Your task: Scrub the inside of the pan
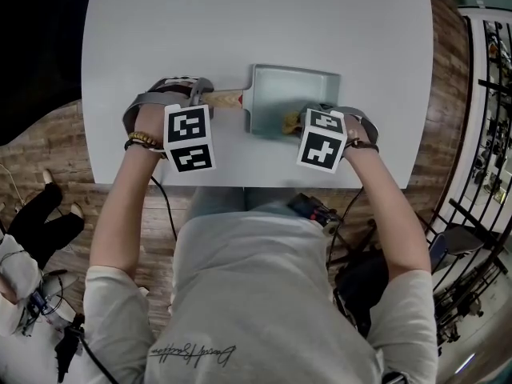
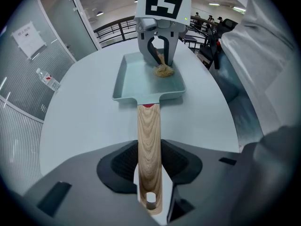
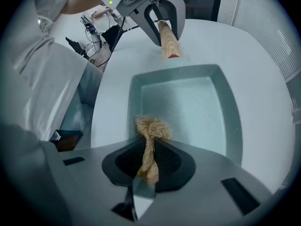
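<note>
— What was I gripping?
— Your left claw (image 2: pixel 149 173) was clamped on the wooden handle (image 2: pixel 148 140). Your right claw (image 3: pixel 149 166) pinched a fibre scrubber (image 3: pixel 151 128).
— And the pan?
— The pan (image 3: pixel 188 102) sat on the bench (image 1: pixel 240 22), with the scrubber touching its inside, near your right claw.

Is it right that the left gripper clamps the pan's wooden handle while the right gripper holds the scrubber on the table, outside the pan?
One thing is off. The right gripper holds the scrubber inside the pan, on its floor near a corner, not on the table outside it. The left gripper view shows this plainly. The left gripper does clamp the wooden handle.
</note>
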{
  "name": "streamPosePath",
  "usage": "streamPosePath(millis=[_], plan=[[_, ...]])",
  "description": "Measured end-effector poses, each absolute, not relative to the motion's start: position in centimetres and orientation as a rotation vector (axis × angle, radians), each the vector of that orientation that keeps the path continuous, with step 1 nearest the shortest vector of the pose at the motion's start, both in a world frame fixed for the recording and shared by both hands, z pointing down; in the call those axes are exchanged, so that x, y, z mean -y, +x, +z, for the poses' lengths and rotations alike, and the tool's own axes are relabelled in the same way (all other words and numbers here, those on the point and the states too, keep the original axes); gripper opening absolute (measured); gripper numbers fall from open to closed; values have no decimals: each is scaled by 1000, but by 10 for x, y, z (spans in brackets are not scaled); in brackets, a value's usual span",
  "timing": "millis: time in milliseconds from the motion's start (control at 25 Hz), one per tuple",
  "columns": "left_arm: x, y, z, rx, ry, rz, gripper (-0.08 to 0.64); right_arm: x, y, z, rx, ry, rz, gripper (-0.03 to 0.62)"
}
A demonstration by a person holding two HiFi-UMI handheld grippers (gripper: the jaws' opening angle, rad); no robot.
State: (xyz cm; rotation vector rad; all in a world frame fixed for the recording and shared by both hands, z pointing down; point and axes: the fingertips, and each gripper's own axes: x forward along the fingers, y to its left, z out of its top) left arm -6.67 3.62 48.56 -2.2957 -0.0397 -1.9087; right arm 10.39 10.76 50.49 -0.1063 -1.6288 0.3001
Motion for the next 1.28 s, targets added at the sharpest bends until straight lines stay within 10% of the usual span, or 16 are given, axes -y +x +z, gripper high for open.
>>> streamPosePath(millis=[1280], plan=[[-40, -68, 486, 17, -2245, -1953, 147, -33, 123, 509, 1612, 170, 74, 71]])
